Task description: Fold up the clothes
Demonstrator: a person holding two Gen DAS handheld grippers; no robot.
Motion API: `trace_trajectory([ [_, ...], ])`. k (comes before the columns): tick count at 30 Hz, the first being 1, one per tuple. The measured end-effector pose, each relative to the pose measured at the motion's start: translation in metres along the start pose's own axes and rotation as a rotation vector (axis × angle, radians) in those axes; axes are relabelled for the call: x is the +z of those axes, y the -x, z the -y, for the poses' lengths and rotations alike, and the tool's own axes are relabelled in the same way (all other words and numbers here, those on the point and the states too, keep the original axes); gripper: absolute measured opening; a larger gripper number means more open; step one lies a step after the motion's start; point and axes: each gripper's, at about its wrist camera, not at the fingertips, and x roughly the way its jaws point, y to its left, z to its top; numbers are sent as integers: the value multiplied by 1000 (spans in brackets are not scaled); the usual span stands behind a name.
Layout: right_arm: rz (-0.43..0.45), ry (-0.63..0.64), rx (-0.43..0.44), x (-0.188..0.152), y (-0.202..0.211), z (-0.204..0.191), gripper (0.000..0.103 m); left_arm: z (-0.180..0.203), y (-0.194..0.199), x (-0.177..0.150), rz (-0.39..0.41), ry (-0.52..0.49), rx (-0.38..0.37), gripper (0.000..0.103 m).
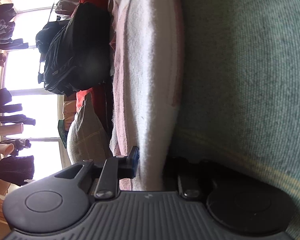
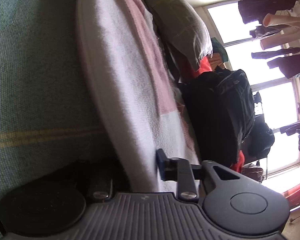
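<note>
My left gripper [image 1: 150, 166] clenched on edge of white-and-pink towel [image 1: 146, 80], which runs up centre of frame. My right gripper [image 2: 144, 170] clamped on same towel [image 2: 126, 76], lower centre. Towel lies over green bedcover [image 2: 34, 70]. Black backpack [image 1: 78, 50] upper left in left view, grey pillow [image 2: 180, 24] top centre in right view.

Pink-and-white cloth [image 1: 150, 80] across green bedcover

Black backpack [image 1: 76, 50] and pillow [image 1: 86, 132] crowd far bed edge; green bedcover [image 1: 250, 70] near side open.
</note>
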Motion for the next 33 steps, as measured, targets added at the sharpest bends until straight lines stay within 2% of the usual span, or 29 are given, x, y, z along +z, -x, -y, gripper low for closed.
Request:
trace_trajectory([
  [3,1,-21,-1,0,-1,0,22,-1,5,-5,8,25,0,13],
  [5,-3,-38,11,0,-2,4,22,-6,6,-7,8,25,-4,18],
  [7,-6,-29,10,2,-2,3,22,-13,3,-10,-1,16,4,27],
  [10,-9,-26,5,2,-3,2,22,-15,-1,-16,-20,38,15,31],
  [11,-9,-28,4,2,-4,2,22,-15,-3,-18,-31,53,15,30],
  [13,-11,-28,3,3,-5,1,21,-11,-6,-16,-46,68,-10,8],
  [23,4,-86,59,2,3,22,15,-23,3,-27,1,55,-13,9],
  [29,22,-108,46,5,23,41,12,-42,22,-26,21,78,8,7],
  [33,31,-121,118,5,47,51,12,-42,38,-29,31,46,-5,8],
])
